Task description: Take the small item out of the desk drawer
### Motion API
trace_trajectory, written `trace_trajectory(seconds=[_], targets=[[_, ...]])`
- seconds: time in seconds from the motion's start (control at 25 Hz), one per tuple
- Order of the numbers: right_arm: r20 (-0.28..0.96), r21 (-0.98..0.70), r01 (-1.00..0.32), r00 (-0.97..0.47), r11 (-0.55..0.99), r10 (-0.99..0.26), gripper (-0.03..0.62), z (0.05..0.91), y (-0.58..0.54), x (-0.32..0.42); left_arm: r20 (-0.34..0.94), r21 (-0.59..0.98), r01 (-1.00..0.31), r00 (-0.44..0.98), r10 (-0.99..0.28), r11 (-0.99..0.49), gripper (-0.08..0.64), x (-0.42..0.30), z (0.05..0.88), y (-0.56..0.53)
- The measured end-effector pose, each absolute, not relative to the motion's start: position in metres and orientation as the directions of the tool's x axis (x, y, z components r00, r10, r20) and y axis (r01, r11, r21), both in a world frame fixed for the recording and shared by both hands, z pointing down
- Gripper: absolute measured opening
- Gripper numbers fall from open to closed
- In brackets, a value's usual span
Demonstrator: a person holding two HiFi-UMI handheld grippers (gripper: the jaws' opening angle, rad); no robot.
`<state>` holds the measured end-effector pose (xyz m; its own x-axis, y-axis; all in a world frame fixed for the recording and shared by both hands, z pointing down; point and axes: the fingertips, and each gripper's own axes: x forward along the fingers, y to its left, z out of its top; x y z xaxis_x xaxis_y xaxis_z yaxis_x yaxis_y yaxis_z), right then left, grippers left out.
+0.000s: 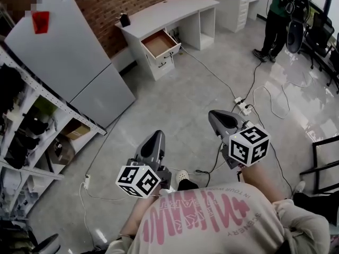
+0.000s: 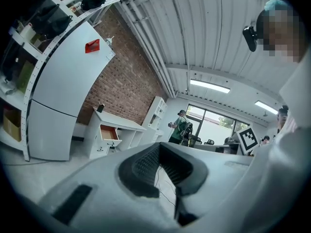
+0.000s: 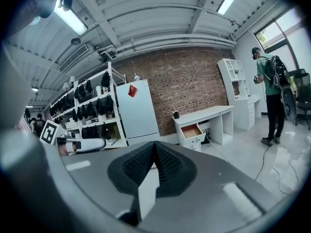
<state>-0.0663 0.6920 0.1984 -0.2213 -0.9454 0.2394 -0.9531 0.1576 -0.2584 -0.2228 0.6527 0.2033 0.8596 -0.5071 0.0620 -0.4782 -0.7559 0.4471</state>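
A white desk (image 1: 169,9) stands against the brick wall at the far side of the room. Its top drawer (image 1: 159,42) is pulled out and shows a brown inside; I cannot make out a small item in it from here. The left gripper view shows the same drawer (image 2: 109,132), and so does the right gripper view (image 3: 191,131), both small and distant. My left gripper (image 1: 155,136) and right gripper (image 1: 217,115) are held side by side over the grey floor, several steps short of the desk. Both are shut, with nothing between their fingers.
A grey fridge (image 1: 69,52) and a white shelf rack (image 1: 32,126) line the left side. Cables and a power strip (image 1: 242,106) lie on the floor between me and the desk. A person in green (image 1: 278,15) stands at the far right beside black chairs (image 1: 323,30).
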Motion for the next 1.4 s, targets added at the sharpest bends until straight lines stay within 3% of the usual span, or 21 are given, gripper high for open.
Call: trace_trajectory(seconds=[0.92,1.4], targets=[[0.194,-0.258,-0.96,-0.16,0.107,-0.968,0.014,0.183,0.501,-0.081,0.014,0.412,-0.429,0.885,-0.466,-0.803,0.003,-0.241,0.182,0.454],[0.259,-0.29,-0.953,-0.17,0.091,-0.951,0.014,0.203,0.453,-0.079,0.03,0.463,-0.43,0.882,-0.471,-0.775,0.003,-0.24,0.205,0.405]])
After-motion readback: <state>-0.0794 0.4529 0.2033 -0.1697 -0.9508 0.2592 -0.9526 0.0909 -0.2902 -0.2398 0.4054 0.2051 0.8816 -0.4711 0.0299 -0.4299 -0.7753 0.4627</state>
